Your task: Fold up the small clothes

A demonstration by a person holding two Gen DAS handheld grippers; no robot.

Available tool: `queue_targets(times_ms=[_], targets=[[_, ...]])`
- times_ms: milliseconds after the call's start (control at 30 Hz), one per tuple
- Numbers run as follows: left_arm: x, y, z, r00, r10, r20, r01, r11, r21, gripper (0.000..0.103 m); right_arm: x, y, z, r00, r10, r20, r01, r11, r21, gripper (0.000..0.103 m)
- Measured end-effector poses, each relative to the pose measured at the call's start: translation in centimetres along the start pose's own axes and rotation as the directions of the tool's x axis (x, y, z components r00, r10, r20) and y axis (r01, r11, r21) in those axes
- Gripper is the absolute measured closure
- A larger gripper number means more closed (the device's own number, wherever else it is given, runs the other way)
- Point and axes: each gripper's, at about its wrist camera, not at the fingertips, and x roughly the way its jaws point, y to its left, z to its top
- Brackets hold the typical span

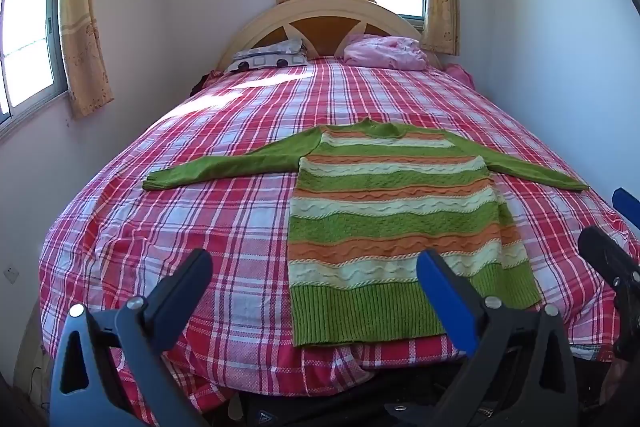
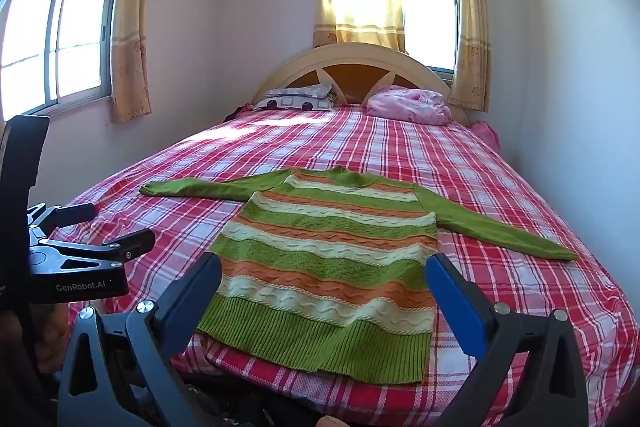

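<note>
A small knitted sweater (image 1: 396, 215) (image 2: 332, 263) with green, orange and cream stripes lies flat on the bed, both green sleeves spread out sideways, its ribbed hem towards me. My left gripper (image 1: 316, 267) hovers open over the near end of the bed, left of the hem, with nothing between its fingers. My right gripper (image 2: 324, 275) is open too, held above the hem with the sweater's lower part seen between its fingers, not touching it. The left gripper (image 2: 92, 227) also shows at the left edge of the right wrist view.
The bed (image 1: 224, 195) has a red, white and blue checked sheet. A patterned pillow (image 1: 272, 59) and a pink bundle of bedding (image 1: 384, 53) lie by the curved headboard (image 1: 320, 15). Walls run close along both sides, with curtained windows (image 2: 60, 39) behind and left.
</note>
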Motion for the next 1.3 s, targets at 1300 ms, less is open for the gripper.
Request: queue_targets(times_ms=[1300], targets=[[0.2,0.3,0.0,1.000,-0.005,-0.006,0.005,1.000,0.001,0.000,1.3,-0.5,-0.7,0.999,-0.002,-0.051,0.004,1.000,0.028,0.001]])
